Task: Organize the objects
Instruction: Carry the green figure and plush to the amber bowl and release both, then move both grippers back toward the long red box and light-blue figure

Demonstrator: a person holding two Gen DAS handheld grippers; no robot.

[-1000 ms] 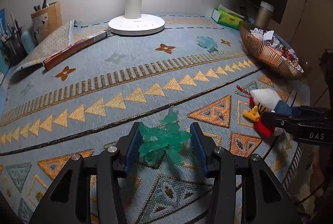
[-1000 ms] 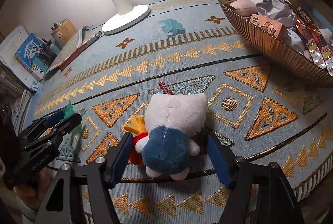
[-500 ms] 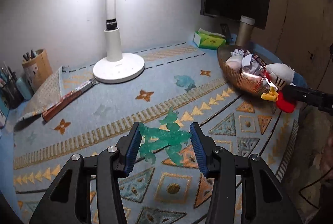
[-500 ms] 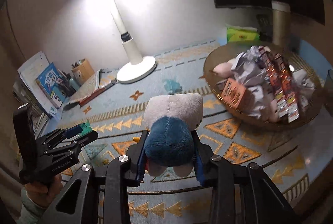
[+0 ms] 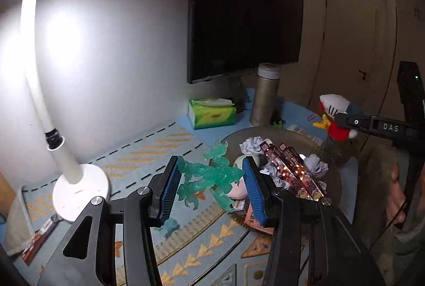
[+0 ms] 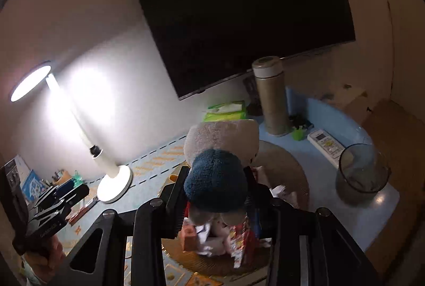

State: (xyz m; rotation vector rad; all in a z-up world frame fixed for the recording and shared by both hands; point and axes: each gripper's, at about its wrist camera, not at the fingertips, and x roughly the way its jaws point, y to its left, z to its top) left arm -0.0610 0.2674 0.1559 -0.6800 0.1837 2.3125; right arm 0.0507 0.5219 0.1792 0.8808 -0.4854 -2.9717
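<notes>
My left gripper point(image 5: 211, 183) is shut on a translucent green dragon figure point(image 5: 209, 174) and holds it in the air at the near left rim of the copper bowl point(image 5: 333, 171). My right gripper point(image 6: 215, 195) is shut on a white and blue plush toy point(image 6: 216, 166) and holds it above the same bowl point(image 6: 289, 169). The plush point(image 5: 334, 110) also shows at the right of the left wrist view, beyond the bowl. The bowl holds crumpled paper, snack packets point(image 5: 289, 171) and small boxes.
A white desk lamp point(image 5: 79, 187) stands lit at the left. A green tissue pack point(image 5: 212, 114) and a tall flask point(image 5: 265, 94) stand by the wall under a dark screen. A remote point(image 6: 328, 144) and a dark plastic cup point(image 6: 362, 174) lie right of the bowl.
Both grippers have risen from the patterned mat with their toys and moved toward the bowl. The right gripper closed on the plush during the lift.
</notes>
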